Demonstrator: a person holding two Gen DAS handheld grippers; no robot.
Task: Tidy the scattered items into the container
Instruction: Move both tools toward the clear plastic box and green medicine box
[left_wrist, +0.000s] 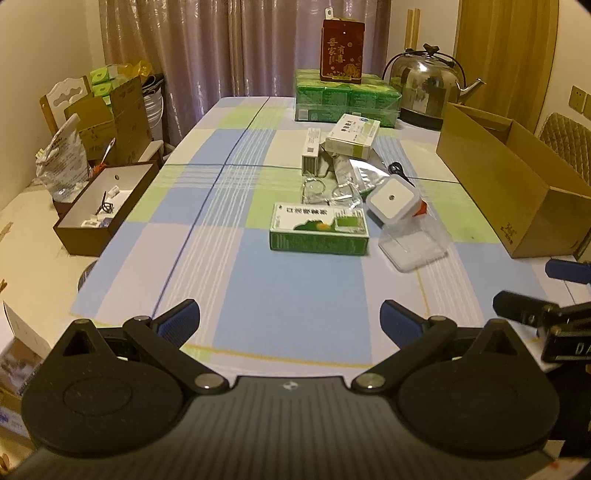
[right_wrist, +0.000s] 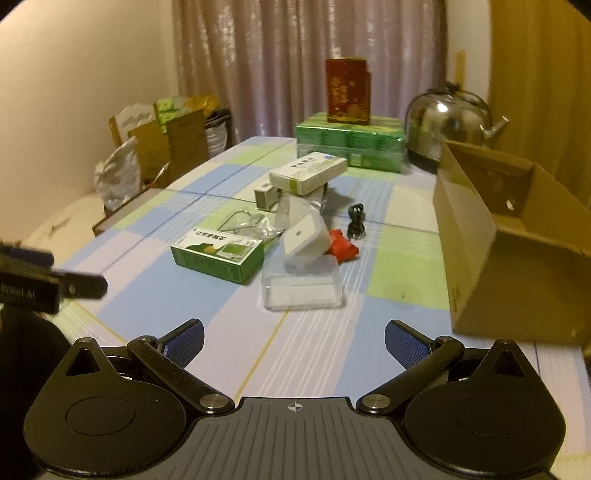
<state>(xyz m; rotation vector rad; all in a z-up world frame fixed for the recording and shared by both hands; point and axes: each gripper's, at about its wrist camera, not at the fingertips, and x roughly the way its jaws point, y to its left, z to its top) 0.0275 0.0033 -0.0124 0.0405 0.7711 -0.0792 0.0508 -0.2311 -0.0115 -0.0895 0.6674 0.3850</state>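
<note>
Scattered items lie mid-table: a green medicine box (left_wrist: 319, 229) (right_wrist: 218, 253), a white square device (left_wrist: 392, 198) (right_wrist: 304, 236) leaning on a clear plastic box (left_wrist: 415, 245) (right_wrist: 303, 286), a red packet (right_wrist: 343, 248), a black cable (right_wrist: 356, 220), clear bags (left_wrist: 328, 190), a white-green box (left_wrist: 352, 136) (right_wrist: 308, 172) and a narrow white box (left_wrist: 310, 151). An open cardboard box (left_wrist: 513, 184) (right_wrist: 509, 240) stands at the right. My left gripper (left_wrist: 290, 319) and right gripper (right_wrist: 294, 338) are both open and empty, low over the near table, short of the items.
Green packs (left_wrist: 347, 98) with a red box (left_wrist: 341, 50) on top and a steel kettle (left_wrist: 424, 85) stand at the far end. A brown tray with small items (left_wrist: 105, 206) sits left of the table. Boxes and bags crowd the left side.
</note>
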